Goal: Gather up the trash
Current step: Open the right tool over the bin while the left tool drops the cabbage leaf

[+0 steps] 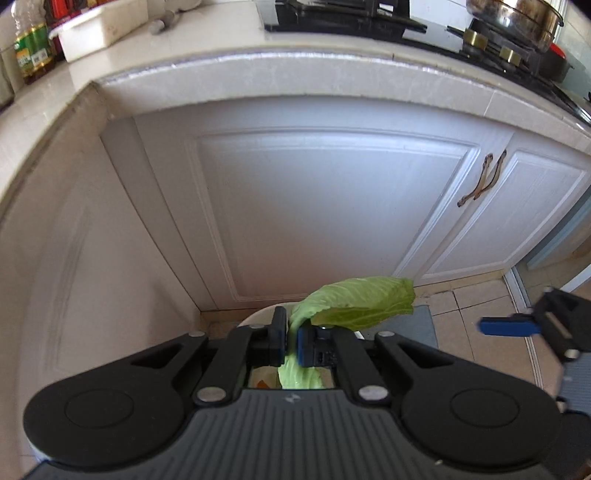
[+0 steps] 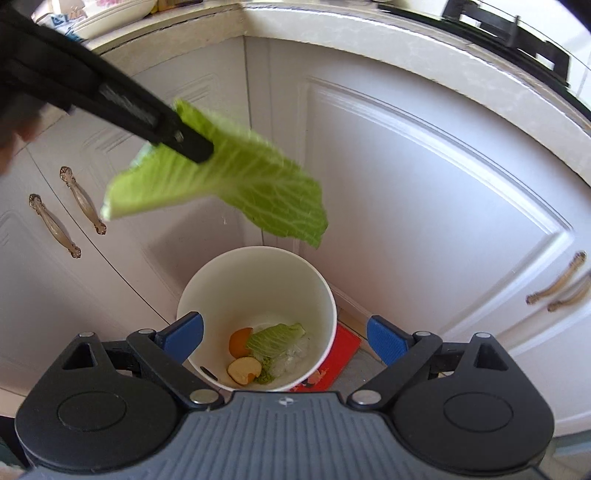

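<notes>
My left gripper [image 1: 292, 341] is shut on a green cabbage leaf [image 1: 364, 301], which sticks out past its blue pads to the right. In the right wrist view the same leaf [image 2: 240, 181] hangs from the left gripper [image 2: 199, 149] above a white round bin [image 2: 207, 280] on the floor. Inside the bin lie an orange peel [image 2: 240, 341], an apple piece [image 2: 242, 371], another cabbage scrap [image 2: 275, 338] and clear wrapping. My right gripper [image 2: 284, 338] is open, its blue pads wide on either side of the bin's rim, holding nothing. In the left wrist view the right gripper's blue pad [image 1: 508, 326] shows at the right edge.
White cabinet doors [image 1: 325, 206] with bronze handles [image 1: 480, 182] form a corner behind the bin. Above runs a pale stone counter [image 1: 258, 74] with a gas hob [image 1: 480, 40], a pot, a white tub [image 1: 99, 29] and bottles. A red flat item [image 2: 341, 356] lies beside the bin on the tiled floor.
</notes>
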